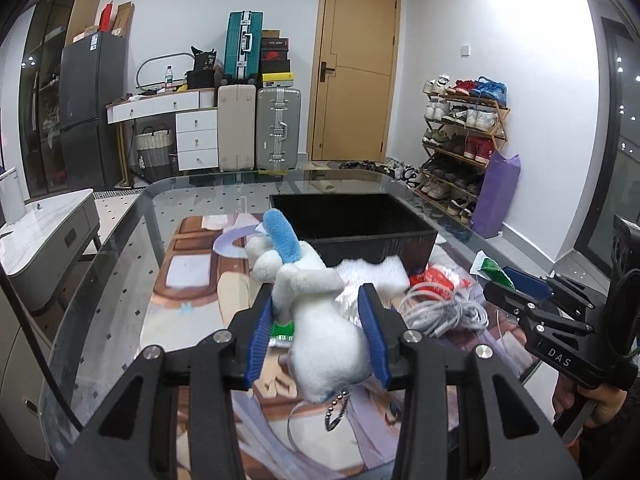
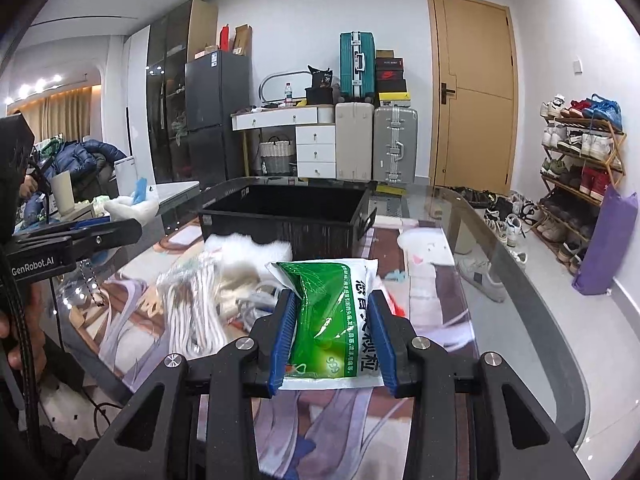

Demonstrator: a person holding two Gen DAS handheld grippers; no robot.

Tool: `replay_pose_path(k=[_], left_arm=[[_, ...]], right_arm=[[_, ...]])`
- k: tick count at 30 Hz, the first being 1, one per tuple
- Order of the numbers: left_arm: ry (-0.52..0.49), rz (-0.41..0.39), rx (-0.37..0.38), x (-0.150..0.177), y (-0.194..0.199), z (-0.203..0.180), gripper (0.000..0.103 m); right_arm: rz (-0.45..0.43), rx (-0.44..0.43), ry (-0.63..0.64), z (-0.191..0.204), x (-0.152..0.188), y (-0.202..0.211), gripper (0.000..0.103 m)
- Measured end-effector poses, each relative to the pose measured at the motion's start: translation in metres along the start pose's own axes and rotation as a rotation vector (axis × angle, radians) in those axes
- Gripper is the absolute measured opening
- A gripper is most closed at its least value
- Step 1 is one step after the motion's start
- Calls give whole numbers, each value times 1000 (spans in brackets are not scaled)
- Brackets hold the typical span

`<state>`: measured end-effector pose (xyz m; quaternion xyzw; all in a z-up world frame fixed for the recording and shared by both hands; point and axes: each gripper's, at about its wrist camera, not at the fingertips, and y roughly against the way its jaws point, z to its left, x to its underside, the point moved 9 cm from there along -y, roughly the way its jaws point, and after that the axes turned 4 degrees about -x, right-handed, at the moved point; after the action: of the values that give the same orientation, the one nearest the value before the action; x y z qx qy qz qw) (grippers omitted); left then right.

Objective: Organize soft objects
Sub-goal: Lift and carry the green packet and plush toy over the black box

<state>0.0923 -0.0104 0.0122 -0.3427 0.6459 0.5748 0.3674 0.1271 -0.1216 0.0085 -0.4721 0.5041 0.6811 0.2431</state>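
Black skeletal left gripper [image 1: 316, 300] and right gripper [image 2: 334, 308], blue ribbed pads [image 1: 374, 332], silver screws. White "DAS" and "GenRobot.AI" lettering. Braided black cable, bare-skinned hand [image 1: 600, 402].

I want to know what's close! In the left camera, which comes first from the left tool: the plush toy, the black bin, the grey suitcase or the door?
1. Plush toy: held between the left tool's fingers.
2. Black bin: ahead on the table, just past the toy.
3. Grey suitcase: on the floor beyond the table.
4. Door: in the back wall, right of the suitcase; too close to call against it.
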Motion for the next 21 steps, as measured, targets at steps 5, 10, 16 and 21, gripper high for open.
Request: replay_pose_path(k=[5,10,16,21], left_arm=[[18,-4,11,-17,-6,2,41],[6,-19,7,-34,-14,1,41],[-14,-27,10,-51,-27,-5,41],[-26,-14,24,-59,-39,-11,41]], right_arm=[[-17,-9,-5,-5,-22,-5,37],[-20,-24,5,-7,-46,-15,37],[-24,-32,17,-9,-71,-29,37],[4,-39,20,-10,-78,-44,37]])
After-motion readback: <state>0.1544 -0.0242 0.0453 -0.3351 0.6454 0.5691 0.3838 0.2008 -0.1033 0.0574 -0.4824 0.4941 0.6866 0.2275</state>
